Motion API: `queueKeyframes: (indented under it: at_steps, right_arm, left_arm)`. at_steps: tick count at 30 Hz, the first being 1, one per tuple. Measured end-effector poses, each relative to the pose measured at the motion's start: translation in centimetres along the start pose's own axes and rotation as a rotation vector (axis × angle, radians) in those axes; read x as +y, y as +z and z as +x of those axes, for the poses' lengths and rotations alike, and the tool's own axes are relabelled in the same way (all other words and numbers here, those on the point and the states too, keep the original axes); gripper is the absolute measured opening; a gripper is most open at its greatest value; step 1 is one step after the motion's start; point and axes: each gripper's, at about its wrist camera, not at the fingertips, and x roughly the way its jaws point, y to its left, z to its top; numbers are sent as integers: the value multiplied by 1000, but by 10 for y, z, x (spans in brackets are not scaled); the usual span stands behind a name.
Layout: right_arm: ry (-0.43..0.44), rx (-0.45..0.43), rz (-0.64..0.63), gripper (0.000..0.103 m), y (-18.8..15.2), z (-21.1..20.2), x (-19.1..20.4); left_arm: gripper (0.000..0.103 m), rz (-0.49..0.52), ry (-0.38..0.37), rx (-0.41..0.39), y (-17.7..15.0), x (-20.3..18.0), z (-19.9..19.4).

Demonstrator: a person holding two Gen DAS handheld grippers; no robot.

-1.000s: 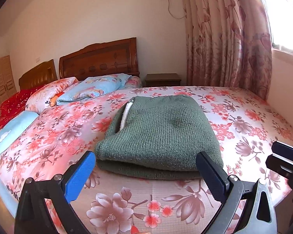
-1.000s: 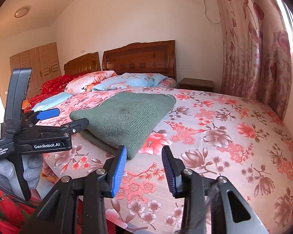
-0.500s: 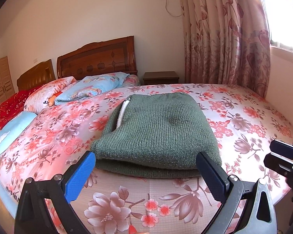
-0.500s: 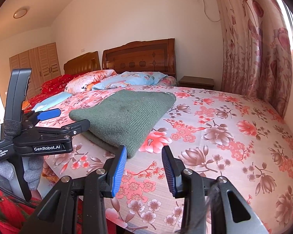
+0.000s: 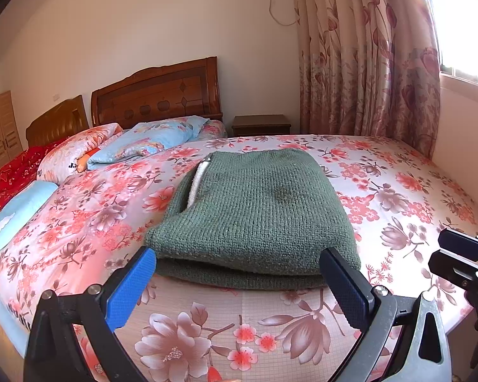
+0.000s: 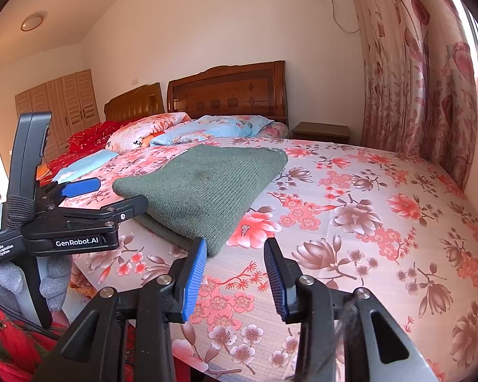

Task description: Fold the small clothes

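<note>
A green knitted sweater [image 5: 255, 216] lies folded flat in layers on the floral bedspread [image 5: 398, 191], a white lining showing at its left edge. It also shows in the right wrist view [image 6: 204, 187]. My left gripper [image 5: 239, 286] is open and empty, jaws wide, just in front of the sweater's near edge. It appears at the left of the right wrist view [image 6: 108, 194]. My right gripper [image 6: 235, 277] is open and empty, held above the bed's near edge, right of the sweater's near corner.
Pillows [image 5: 143, 143] lie at the wooden headboard [image 5: 156, 95]. A nightstand [image 5: 261, 124] and floral curtain [image 5: 366, 63] stand at the far right. A second bed with red bedding [image 6: 89, 137] and a wardrobe [image 6: 60, 102] are at the left.
Both views shifted very slightly. The sweater and both grippers hold nearly the same places; jaws unchanged.
</note>
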Motion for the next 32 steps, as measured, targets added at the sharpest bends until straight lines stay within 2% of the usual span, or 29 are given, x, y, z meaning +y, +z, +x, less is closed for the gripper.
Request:
queueKeyframes:
  at_steps: [22,32]
  right_arm:
    - [8,-4,-17,38,0,1,3]
    - [18,7,-26,38,0,3,4]
  left_arm:
    - [103,-26,-28,-39,3,4,-9]
    - [103,-37,-34,-30,4,5,-7]
